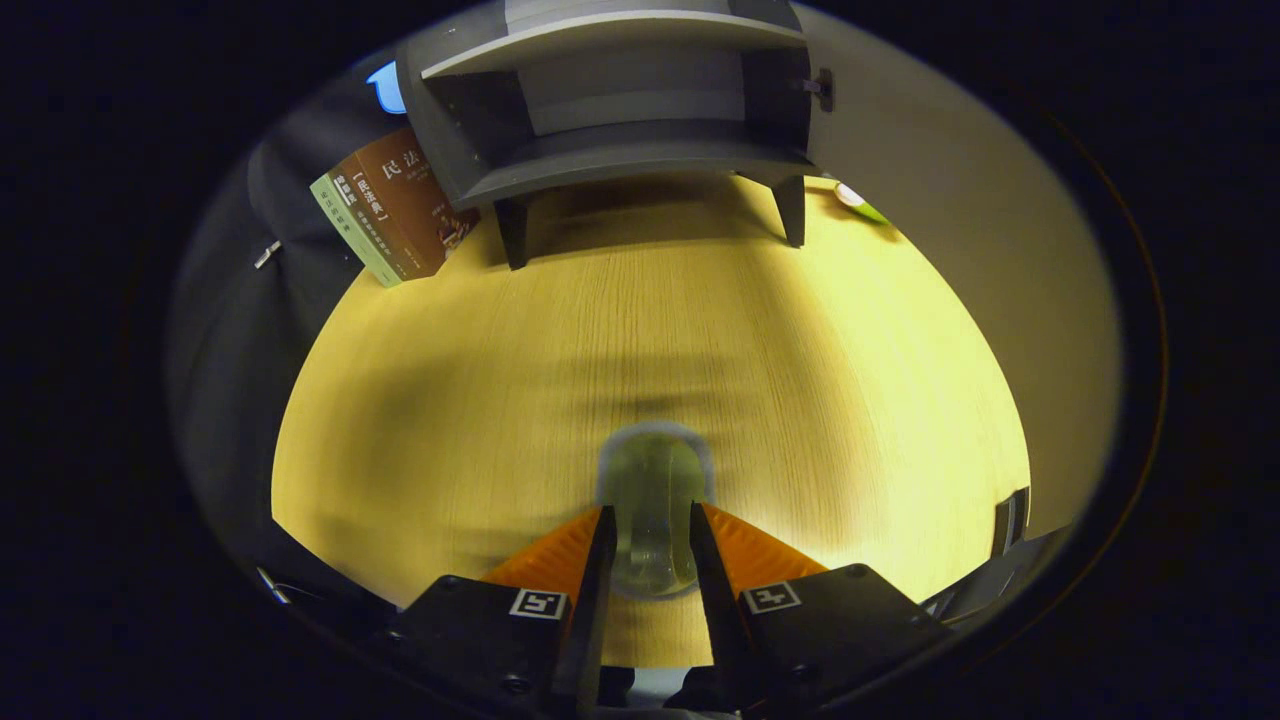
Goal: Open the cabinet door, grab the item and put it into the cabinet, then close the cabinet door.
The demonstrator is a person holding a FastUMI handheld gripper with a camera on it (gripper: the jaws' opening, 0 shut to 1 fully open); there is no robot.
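The tabletop is pale yellow wood with fine straight grain. At the top of the frame, the cabinet is dark grey, its open door cream. In the upper left, books show brown and light green covers with white lettering. Low in the centre, the cup is clear, greenish-tinted.

1. The gripper has two fingers, one pressing each side of the clear cup. Both are wedge-shaped and narrow towards it.
2. The finger faces turned away from the cup are finely ribbed. The faces against it are thin, flat strips.
3. Behind the cup, each finger is mounted on a blocky black carriage.
4. Each carriage bears a small square black-and-white marker at the corner nearest the cup.
5. Round screw heads sit at the carriage corners.
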